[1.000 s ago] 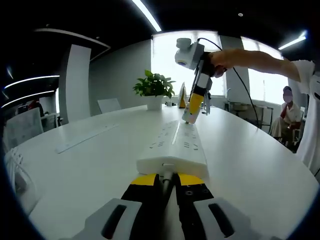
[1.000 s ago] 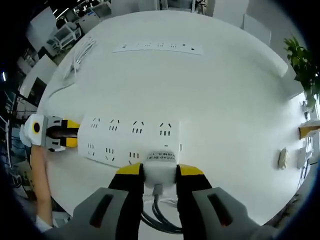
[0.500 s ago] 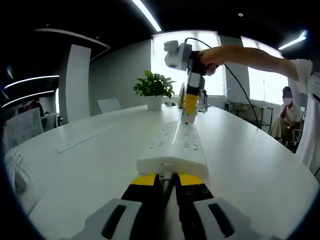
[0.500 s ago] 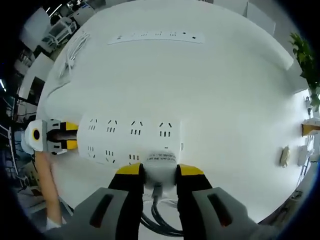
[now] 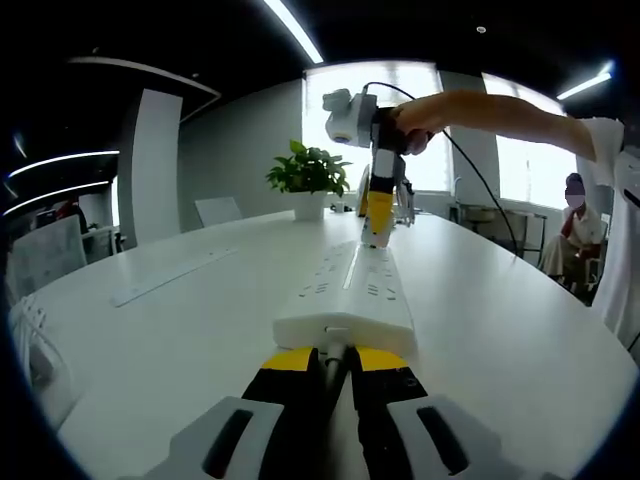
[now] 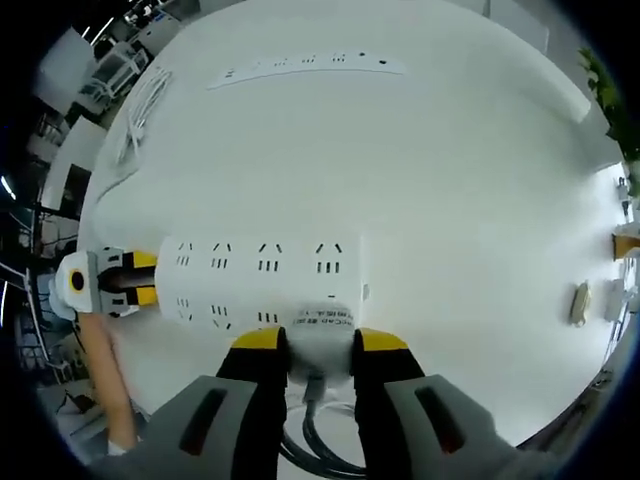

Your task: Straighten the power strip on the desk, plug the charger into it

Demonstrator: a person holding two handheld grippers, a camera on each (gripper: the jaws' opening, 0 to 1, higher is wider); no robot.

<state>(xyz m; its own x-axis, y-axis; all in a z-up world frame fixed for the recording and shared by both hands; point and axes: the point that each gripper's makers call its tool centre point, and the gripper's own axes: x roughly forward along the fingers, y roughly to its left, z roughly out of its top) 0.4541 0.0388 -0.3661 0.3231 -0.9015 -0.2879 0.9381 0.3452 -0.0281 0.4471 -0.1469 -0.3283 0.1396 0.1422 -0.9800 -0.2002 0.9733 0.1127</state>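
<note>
A white power strip (image 5: 345, 290) lies lengthwise on the white desk (image 5: 170, 350), running away from my left gripper (image 5: 337, 362). That gripper's jaws are nearly together at the strip's near end, gripping it there. In the right gripper view the strip (image 6: 262, 282) lies crosswise, with the left gripper (image 6: 138, 279) at its left end. My right gripper (image 6: 320, 342) is shut on a white charger (image 6: 320, 325), held down against the near edge of the strip at its right end. The charger's cable (image 6: 318, 440) trails back between the jaws. The right gripper (image 5: 377, 232) points down at the strip's far end.
A second, longer power strip (image 6: 305, 68) lies flat farther across the desk, with a coiled white cable (image 6: 140, 110) near it. A potted plant (image 5: 308, 172) stands at the far end. Small objects (image 6: 578, 302) sit near the desk edge. A person (image 5: 572, 225) sits beyond.
The right gripper with the charger has shifted left along the strip's far end and stands more upright. The left gripper and the strip have stayed still.
</note>
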